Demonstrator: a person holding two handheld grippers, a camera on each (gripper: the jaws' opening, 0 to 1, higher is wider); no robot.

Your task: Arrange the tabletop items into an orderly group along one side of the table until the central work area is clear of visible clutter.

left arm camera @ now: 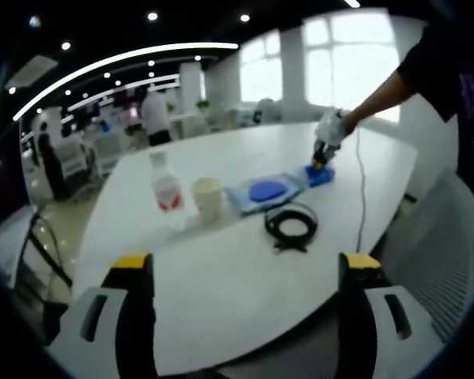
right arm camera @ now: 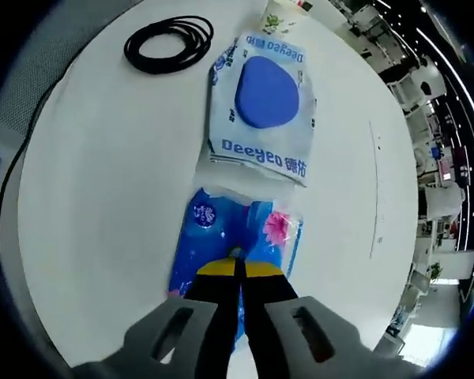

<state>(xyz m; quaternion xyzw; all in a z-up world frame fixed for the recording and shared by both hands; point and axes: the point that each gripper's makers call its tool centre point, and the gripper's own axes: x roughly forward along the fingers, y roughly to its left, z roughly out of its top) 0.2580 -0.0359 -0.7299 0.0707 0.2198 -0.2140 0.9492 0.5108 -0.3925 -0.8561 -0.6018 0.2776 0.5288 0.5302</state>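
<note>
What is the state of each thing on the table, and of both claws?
left claw: open, holding nothing, above the table edge
right claw: shut on blue tissue pack
blue tissue pack: flat on table, gripped at one end
wet wipes pack: flat, label up
black cable: coiled
bottle: upright, capped
paper cup: upright

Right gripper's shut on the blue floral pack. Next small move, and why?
Probably slide the blue floral tissue pack flush against the white-and-blue wipes pack. The right gripper is shut on it, and a bare strip of white table separates the two packs.
</note>
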